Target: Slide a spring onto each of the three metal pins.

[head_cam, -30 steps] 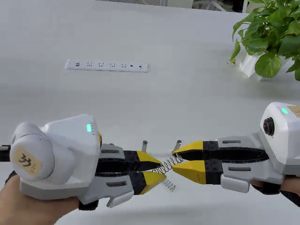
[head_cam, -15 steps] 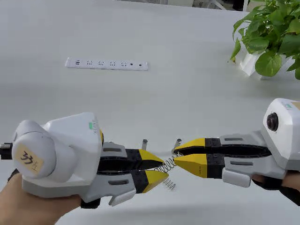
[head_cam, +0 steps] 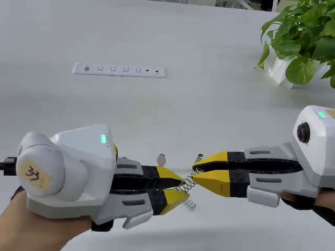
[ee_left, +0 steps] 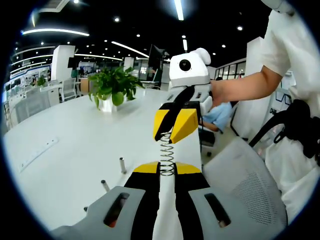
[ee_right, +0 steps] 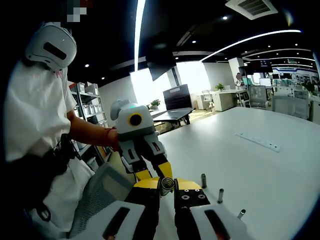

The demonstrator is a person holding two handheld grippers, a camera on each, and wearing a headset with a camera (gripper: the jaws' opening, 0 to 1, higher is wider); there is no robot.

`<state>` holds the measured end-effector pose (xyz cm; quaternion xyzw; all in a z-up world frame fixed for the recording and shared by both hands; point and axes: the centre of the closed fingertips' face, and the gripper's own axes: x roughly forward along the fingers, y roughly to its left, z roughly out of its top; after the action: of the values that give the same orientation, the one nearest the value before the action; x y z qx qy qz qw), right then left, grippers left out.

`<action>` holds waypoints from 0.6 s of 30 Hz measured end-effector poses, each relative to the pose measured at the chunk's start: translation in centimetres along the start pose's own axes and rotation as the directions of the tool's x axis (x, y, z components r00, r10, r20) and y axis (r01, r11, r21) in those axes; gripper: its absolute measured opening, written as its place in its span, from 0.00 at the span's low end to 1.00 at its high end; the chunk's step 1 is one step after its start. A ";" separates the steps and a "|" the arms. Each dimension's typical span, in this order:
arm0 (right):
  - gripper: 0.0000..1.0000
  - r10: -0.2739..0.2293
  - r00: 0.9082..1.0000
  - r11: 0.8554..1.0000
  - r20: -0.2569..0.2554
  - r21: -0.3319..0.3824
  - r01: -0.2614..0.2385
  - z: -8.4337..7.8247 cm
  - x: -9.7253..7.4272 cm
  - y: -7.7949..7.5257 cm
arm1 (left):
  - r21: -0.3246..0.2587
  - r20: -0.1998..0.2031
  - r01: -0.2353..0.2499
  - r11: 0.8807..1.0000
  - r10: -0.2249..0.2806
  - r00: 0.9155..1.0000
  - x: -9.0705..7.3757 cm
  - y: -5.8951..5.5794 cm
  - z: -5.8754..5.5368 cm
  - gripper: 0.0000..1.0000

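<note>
Left gripper and right gripper each clench one end of a single spring above a white table. The left gripper reaches in from the left and the right gripper from the right, their yellow jaw tips almost meeting. The spring spans the short gap between them, lifted off the table, just on the near side of the metal pins. The right gripper view shows three pins upright in a row, each bare: first pin, second pin and third pin. A loose spring lies on the table, slightly nearer, below the jaw tips. A power strip lies far left, and a potted plant stands far right.
</note>
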<state>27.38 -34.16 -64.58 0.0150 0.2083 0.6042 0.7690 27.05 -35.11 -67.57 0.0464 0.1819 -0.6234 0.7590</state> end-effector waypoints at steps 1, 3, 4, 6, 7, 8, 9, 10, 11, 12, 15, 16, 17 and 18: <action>0.05 0.001 1.000 1.000 -0.001 -0.002 -0.001 0.0 0.0 0.0 | -0.001 0.000 0.001 1.000 -0.001 1.000 0.0 0.0 0.0 0.06; 0.05 0.002 1.000 1.000 -0.007 -0.009 -0.002 0.1 0.1 0.1 | -0.001 0.000 0.003 1.000 -0.003 1.000 0.0 -0.1 0.0 0.06; 0.05 0.002 1.000 1.000 -0.010 -0.013 -0.002 0.1 0.1 0.1 | -0.001 0.000 0.004 1.000 -0.004 1.000 0.0 -0.1 0.0 0.06; 0.05 0.004 1.000 1.000 -0.014 -0.021 -0.004 0.2 0.2 0.2 | -0.001 0.000 0.006 1.000 -0.006 1.000 0.1 -0.2 0.0 0.06; 0.05 0.005 1.000 1.000 -0.018 -0.028 -0.006 0.2 0.2 0.3 | -0.001 0.000 0.008 1.000 -0.008 1.000 0.1 -0.2 0.0 0.06; 0.05 0.006 1.000 0.999 -0.018 -0.033 -0.007 0.3 0.2 0.3 | -0.002 0.000 0.009 1.000 -0.009 1.000 0.1 -0.2 0.0 0.06; 0.05 0.006 1.000 0.999 -0.020 -0.035 -0.007 0.3 0.2 0.3 | -0.003 0.001 0.010 1.000 -0.010 1.000 0.1 -0.2 0.0 0.06; 0.05 0.007 1.000 0.999 -0.025 -0.042 -0.008 0.3 0.2 0.3 | -0.003 0.000 0.011 1.000 -0.011 1.000 0.1 -0.3 0.1 0.06; 0.05 0.008 1.000 0.999 -0.028 -0.045 -0.009 0.3 0.2 0.4 | -0.003 -0.001 0.011 1.000 -0.011 1.000 0.1 -0.3 0.0 0.06; 0.05 0.009 0.999 0.999 -0.033 -0.052 -0.011 0.3 0.2 0.4 | -0.003 -0.002 0.013 1.000 -0.013 1.000 0.1 -0.3 0.0 0.06; 0.05 0.010 0.999 0.998 -0.046 -0.068 -0.013 0.3 0.2 0.4 | 0.001 -0.006 0.015 1.000 -0.015 1.000 0.2 -0.3 0.0 0.06; 0.05 0.011 0.999 0.997 -0.050 -0.072 -0.015 0.3 0.2 0.4 | 0.001 -0.007 0.018 1.000 -0.018 1.000 0.2 -0.4 0.0 0.06; 0.05 0.011 0.998 0.996 -0.057 -0.082 -0.016 0.3 0.3 0.5 | 0.003 -0.008 0.019 1.000 -0.019 1.000 0.3 -0.4 0.0 0.06; 0.05 0.011 0.998 0.996 -0.062 -0.088 -0.017 0.3 0.3 0.5 | 0.005 -0.009 0.019 1.000 -0.019 1.000 0.3 -0.4 0.0 0.06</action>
<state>27.06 -33.66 -64.30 -0.0363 0.2047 0.6184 0.7578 26.70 -35.45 -67.62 0.0494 0.1842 -0.6309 0.7520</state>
